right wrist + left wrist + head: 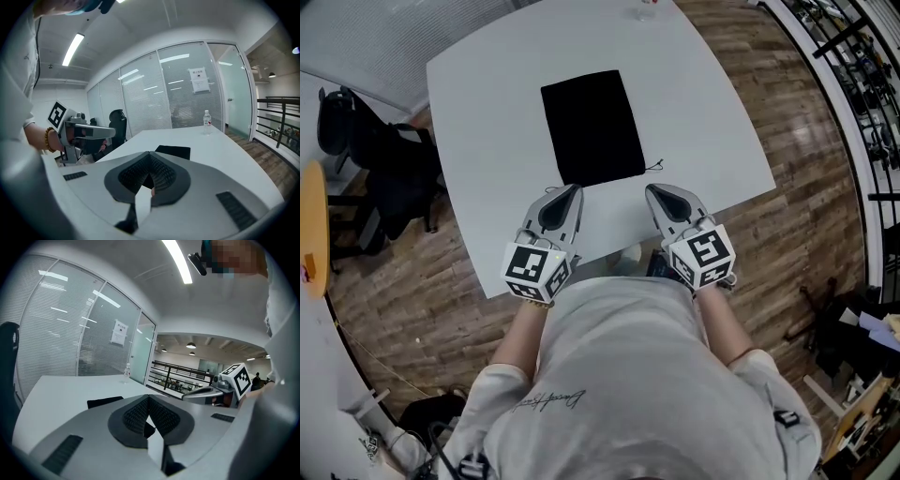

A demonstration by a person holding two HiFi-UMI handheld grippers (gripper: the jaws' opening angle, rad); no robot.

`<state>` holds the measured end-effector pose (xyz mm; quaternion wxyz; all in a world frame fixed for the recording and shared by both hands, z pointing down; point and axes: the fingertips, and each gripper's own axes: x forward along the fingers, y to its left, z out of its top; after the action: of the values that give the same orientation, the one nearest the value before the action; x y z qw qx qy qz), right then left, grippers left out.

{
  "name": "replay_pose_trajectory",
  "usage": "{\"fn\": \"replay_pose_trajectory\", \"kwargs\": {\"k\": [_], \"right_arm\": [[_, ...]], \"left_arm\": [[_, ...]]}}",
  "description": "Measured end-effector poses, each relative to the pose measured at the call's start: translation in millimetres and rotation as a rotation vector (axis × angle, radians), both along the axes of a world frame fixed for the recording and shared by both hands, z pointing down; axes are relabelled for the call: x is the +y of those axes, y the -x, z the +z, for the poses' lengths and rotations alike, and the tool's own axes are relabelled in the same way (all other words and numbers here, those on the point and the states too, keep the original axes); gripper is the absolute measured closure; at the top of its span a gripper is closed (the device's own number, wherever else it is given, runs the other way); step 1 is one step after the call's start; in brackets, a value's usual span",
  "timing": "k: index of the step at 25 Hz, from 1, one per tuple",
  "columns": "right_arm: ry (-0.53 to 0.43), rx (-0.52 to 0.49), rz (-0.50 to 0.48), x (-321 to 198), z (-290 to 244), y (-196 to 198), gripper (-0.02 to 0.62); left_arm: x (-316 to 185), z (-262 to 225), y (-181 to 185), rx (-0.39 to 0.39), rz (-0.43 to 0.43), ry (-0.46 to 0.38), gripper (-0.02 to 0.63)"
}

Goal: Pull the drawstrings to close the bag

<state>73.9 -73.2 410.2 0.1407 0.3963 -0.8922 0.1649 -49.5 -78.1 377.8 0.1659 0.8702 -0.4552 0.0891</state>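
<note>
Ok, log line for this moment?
left gripper: shut, empty | right gripper: shut, empty | bag: flat on table, untouched | drawstring: at near right corner

Left gripper (576, 191): jaws closed tip to tip, nothing between them, aimed forward and slightly downward.
Right gripper (652, 190): jaws closed and empty, abreast of its twin, tips angled toward it.
Left forearm (517, 337): bare, held close to the torso.
Right forearm (727, 328): bare, likewise tucked in.

The drawstring (654, 167) is too thin to trace, and the top edge probably crops a bottle (647, 7).
</note>
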Motion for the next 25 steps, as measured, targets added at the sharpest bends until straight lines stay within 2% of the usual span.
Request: {"fn": "replay_pose_trajectory", "kwargs": {"k": [6,10,19,25], "right_arm": [[0.024,0.025,0.022,-1.0,13.4,1.3,0.572],[0.037,0.076,0.039,-1.3,26.3,-3.6,0.572],[0.069,0.198,0.066,-6.5,66.0,-29.2,0.572],[0.089,0.236,0.064,-12.0,93.1,-41.8,0.571]], "left_arm": [[-2.9,15.2,16.8,-0.033,-0.001,0.029,0.595],[1.2,29.6,28.0,-0.046,-0.005,0.058,0.595],[2.8,72.0,63.9,-0.083,-0.074,0.14,0.595],[5.9,97.5,87.8,-0.159,-0.117,0.162,0.595]]}}
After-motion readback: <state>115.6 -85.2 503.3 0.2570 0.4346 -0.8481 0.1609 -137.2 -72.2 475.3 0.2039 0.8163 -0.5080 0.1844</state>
